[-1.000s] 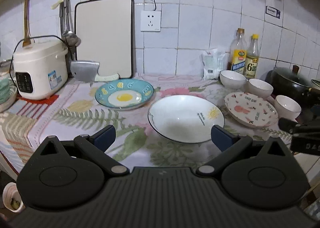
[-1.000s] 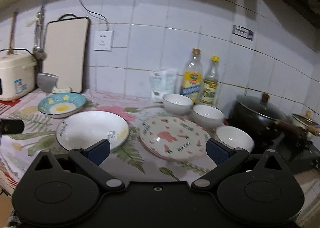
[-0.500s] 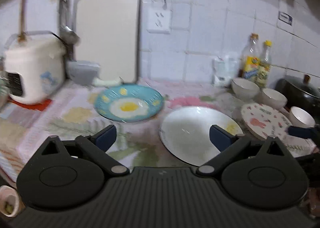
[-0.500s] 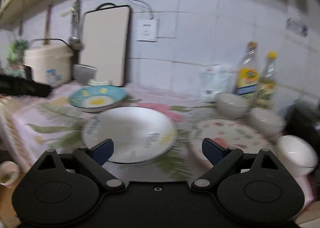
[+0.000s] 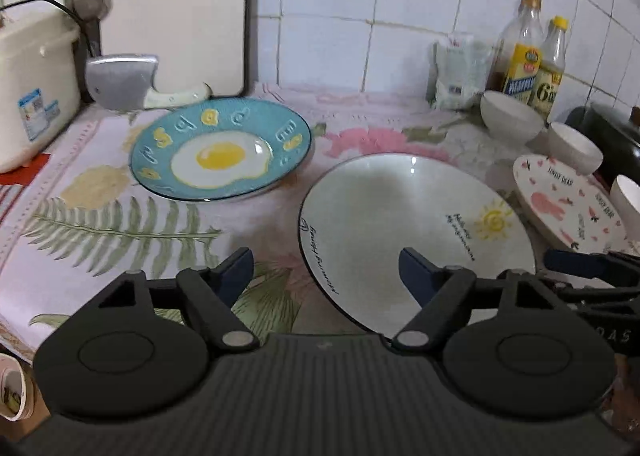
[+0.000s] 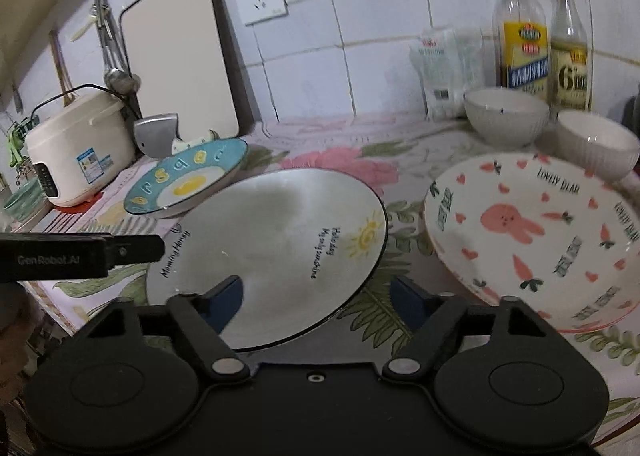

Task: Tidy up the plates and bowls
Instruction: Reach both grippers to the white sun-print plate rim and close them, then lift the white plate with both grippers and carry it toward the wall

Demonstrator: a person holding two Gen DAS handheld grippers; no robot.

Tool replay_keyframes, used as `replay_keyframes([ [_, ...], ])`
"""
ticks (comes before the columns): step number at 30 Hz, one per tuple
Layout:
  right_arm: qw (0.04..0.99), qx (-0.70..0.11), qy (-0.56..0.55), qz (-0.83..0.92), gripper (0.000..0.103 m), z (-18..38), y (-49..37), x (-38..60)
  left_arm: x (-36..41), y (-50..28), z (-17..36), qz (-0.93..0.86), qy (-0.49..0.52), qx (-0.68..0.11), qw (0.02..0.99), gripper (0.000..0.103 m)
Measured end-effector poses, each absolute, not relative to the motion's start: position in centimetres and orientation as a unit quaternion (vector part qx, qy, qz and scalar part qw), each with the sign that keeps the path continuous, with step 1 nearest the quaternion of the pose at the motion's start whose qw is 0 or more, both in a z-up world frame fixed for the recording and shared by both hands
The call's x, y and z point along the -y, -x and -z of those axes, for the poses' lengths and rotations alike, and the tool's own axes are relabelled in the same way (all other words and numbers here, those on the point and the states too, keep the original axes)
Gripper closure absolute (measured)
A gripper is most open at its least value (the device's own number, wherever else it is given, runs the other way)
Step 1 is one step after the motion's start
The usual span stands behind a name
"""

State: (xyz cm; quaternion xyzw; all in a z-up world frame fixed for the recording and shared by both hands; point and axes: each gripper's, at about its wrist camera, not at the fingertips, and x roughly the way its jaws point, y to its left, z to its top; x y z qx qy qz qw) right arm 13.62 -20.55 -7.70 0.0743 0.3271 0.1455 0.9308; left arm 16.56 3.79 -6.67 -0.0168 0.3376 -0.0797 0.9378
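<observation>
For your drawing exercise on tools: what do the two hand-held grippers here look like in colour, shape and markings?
Both are matte black. The left gripper has a ribbed body, two round discs, angled link arms with silver pivot pins, and dark blue fingers. The right gripper is built the same, though its body looks smooth with a small centre screw. Seen side-on, the left gripper carries pale "GenRobot.AI" lettering. No cables or sleeves show.

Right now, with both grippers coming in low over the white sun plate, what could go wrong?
1. Both the left gripper and the right gripper, jaws just narrowing with nothing gripped, straddle opposite rim sections of the white sun plate; they may collide or pull it against each other.
2. The rabbit plate lies close beside; sliding the white one could knock it.
3. The egg plate sits just behind and could get nudged.
</observation>
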Motion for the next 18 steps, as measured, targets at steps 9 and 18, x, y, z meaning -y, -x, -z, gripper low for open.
replay_keyframes([
  [9,0.916,-0.362,-0.1,-0.142,0.059,9.6,-15.8,20.7,-3.7,-18.9,8.7,0.083,0.02,-0.38,0.921,0.079],
  [18,0.927,-0.335,-0.092,-0.139,0.07,9.9,-15.5,20.9,-2.7,-18.5,9.9,0.07,0.048,-0.376,0.923,0.08],
])
